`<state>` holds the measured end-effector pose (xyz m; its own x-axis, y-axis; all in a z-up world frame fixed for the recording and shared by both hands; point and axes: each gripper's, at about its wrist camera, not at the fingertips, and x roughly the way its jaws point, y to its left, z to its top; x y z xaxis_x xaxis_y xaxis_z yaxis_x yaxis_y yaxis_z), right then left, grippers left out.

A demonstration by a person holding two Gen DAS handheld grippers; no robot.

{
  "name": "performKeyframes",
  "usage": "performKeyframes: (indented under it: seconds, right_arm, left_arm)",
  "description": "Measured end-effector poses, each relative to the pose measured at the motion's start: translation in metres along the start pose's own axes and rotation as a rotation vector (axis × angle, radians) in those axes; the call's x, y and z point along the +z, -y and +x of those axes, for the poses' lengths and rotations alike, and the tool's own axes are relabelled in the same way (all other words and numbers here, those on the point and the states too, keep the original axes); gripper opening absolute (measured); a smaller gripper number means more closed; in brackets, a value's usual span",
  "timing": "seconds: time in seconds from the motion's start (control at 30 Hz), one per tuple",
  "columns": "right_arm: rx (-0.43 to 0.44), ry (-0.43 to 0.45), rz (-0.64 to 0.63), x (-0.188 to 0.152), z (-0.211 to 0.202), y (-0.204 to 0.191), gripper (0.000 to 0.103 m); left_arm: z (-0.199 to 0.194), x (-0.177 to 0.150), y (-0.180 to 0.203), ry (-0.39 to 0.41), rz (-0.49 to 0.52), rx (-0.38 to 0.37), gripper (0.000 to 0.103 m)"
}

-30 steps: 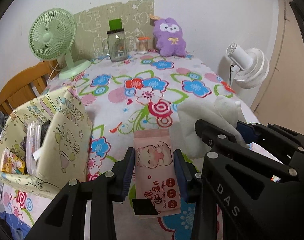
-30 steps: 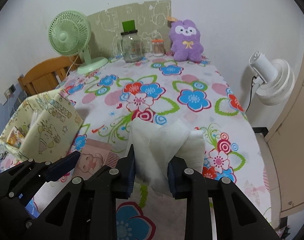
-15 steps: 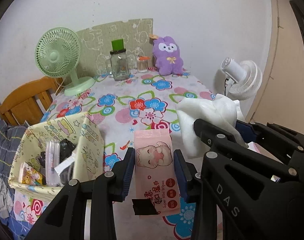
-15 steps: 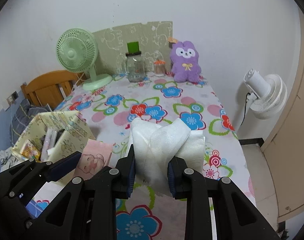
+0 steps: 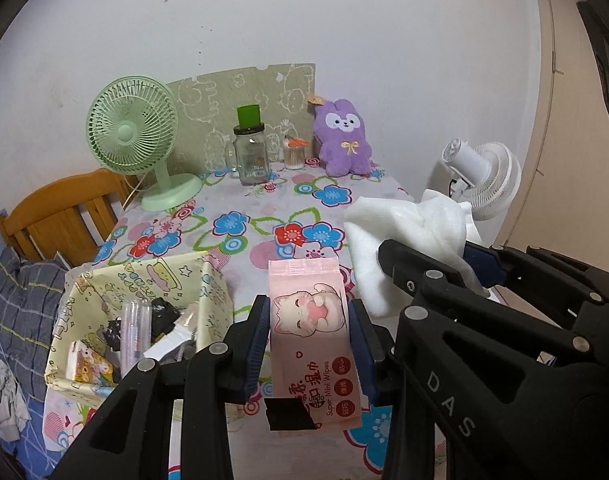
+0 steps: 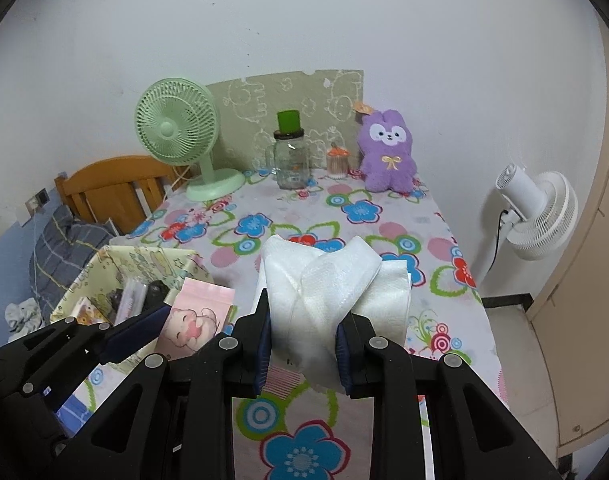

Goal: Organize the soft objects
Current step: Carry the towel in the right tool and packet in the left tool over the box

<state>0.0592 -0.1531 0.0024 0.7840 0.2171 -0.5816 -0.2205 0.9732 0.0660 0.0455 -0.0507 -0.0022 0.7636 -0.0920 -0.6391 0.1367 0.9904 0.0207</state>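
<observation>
The pink wipes pack (image 5: 313, 332) is a flat, glossy plastic pouch printed with a cartoon cat, a black tab of tape at its near end. It stands lengthwise between the pads of the left tool (image 5: 309, 340), which is clamped on its two long edges and holds it clear of the bench (image 5: 264, 216). Just to the right, the right tool (image 6: 302, 346) is closed tight on a white folded cloth (image 6: 328, 280), soft and quilted in texture, bunched into loose overlapping folds that rise above the fingertips. The two tools sit side by side, close together, so that the cloth appears just right of the pack in the left view.

Below and left of the left tool stands an open fabric box (image 5: 212, 280), pale yellow with cartoon prints, holding small packets and clear tubes. The bench wears a white cover with bright flowers. Far ahead of both tools, along the wall, stand a green desk fan (image 5: 134, 128), a glass jar (image 5: 251, 156) with a green cap, and a fuzzy purple plush rabbit (image 5: 344, 138). A white fan (image 6: 538, 210) stands off the bench to the right.
</observation>
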Motion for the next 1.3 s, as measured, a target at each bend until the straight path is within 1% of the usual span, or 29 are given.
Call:
performKeyframes:
  seconds: [0.3, 0.67, 0.9, 1.3]
  right_arm:
    - [0.023, 0.013, -0.015, 0.009, -0.001, -0.023, 0.03]
    - [0.063, 0.018, -0.066, 0.018, 0.008, -0.067, 0.03]
    - [0.106, 0.002, -0.084, 0.022, 0.02, -0.094, 0.03]
    - [0.173, -0.048, -0.122, 0.023, 0.052, -0.137, 0.03]
  left_arm:
    - [-0.008, 0.003, -0.025, 0.017, -0.013, 0.013, 0.04]
    - [-0.013, 0.0, -0.067, 0.019, -0.024, 0.062, 0.04]
    - [-0.013, -0.002, -0.096, 0.022, -0.033, 0.096, 0.04]
    - [0.007, -0.013, -0.143, -0.033, -0.087, 0.145, 0.04]
